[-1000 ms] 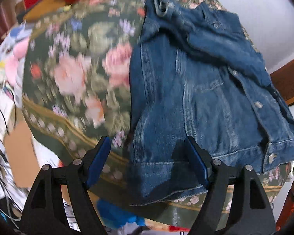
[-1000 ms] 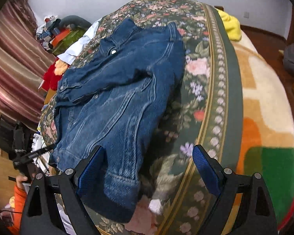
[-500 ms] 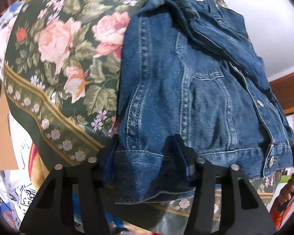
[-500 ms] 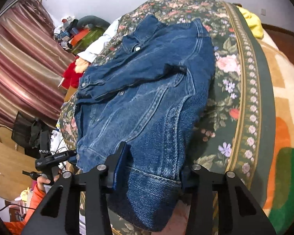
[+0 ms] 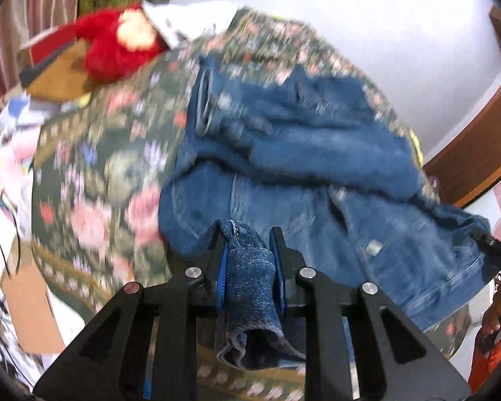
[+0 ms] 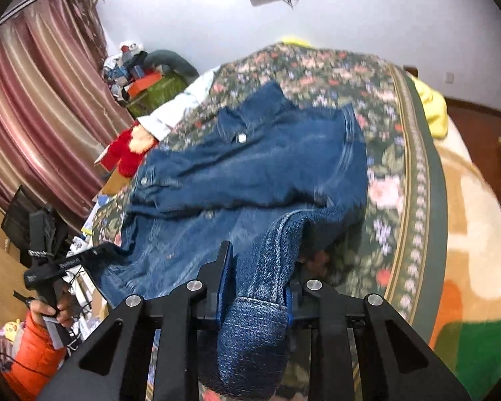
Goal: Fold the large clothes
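Note:
A blue denim jacket [image 5: 300, 153] [image 6: 250, 167] lies spread on a bed with a dark floral cover [image 5: 93, 173] [image 6: 394, 167], one sleeve folded across its front. My left gripper [image 5: 247, 237] has its jaws closing, and its pads press a bunched corner of the hem. My right gripper [image 6: 259, 267] is closing too, with the opposite hem corner pinched between its pads. Both corners are raised off the bed's near edge. The view is motion-blurred.
A red plush toy [image 5: 117, 50] [image 6: 123, 153] and clutter sit past the bed's far-left side by striped curtains [image 6: 33, 117]. A yellow item [image 6: 431, 103] and an orange-green blanket [image 6: 467, 267] lie on the right. A hand in an orange sleeve [image 6: 46, 307] holds the other gripper.
Both grippers went from wide open around the hem to closed on it. They rose and lifted the hem corners off the bed edge, and more of the room came into view.

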### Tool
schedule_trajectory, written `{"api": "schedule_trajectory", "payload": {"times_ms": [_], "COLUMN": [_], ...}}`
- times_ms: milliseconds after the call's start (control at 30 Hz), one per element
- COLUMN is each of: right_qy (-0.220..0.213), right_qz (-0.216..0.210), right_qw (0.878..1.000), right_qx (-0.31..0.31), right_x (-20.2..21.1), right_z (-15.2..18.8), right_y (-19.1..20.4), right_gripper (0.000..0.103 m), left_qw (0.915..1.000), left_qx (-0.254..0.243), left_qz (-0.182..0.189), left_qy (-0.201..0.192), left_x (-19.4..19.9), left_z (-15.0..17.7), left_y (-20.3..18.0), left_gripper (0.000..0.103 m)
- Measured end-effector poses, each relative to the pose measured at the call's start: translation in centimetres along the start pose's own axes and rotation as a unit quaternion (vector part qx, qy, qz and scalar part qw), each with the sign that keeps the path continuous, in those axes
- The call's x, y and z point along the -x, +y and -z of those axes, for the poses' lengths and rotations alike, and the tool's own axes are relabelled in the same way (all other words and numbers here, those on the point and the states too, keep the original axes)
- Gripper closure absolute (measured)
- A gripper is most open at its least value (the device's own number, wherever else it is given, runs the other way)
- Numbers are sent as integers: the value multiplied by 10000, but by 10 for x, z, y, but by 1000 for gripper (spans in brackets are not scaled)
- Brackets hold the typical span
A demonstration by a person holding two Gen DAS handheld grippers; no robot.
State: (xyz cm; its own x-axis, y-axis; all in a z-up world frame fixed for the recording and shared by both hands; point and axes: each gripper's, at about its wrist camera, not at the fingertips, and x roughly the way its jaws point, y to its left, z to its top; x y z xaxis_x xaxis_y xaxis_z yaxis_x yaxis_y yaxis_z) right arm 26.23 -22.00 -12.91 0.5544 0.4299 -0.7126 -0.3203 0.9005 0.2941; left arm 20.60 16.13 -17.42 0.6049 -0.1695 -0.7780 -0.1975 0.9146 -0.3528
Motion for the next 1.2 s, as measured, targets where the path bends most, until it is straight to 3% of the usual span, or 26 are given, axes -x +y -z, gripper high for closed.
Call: {"api": "schedule_trajectory", "payload": {"times_ms": [333, 433, 567, 900, 1067, 1200], "right_qy": [-651, -832, -896, -414, 57, 172], "right_qz": [191, 404, 708, 1126, 1207, 1006], "right_qw": [9976, 9957, 9933, 9924, 9923, 9942], "right_qx": [118, 79, -183, -261, -277, -331], "right_x": [-9, -23, -63, -193, -248, -257], "right_z": [-66, -92, -133, -202, -196, -192], "right_y": [-1, -9, -29, -60, -81, -92], "right_gripper": [83, 84, 84, 84, 84, 84], "left_qw": [9961, 9919, 9860, 9820, 9821, 9809], "left_qx": [-206, -138, 162, 288, 436, 434], "left_qz": [87, -471, -934, -1543, -1744, -1876], "left_qy": [-853, -1173, -1369, -1048, -566, -282], "left_x": [10, 1, -25, -127, -183, -209], "left_z": [-82, -114, -151, -221, -223, -216], "left_y": [-25, -25, -10, 17, 40, 54], "left_gripper": [82, 82, 82, 81, 80, 76]}}
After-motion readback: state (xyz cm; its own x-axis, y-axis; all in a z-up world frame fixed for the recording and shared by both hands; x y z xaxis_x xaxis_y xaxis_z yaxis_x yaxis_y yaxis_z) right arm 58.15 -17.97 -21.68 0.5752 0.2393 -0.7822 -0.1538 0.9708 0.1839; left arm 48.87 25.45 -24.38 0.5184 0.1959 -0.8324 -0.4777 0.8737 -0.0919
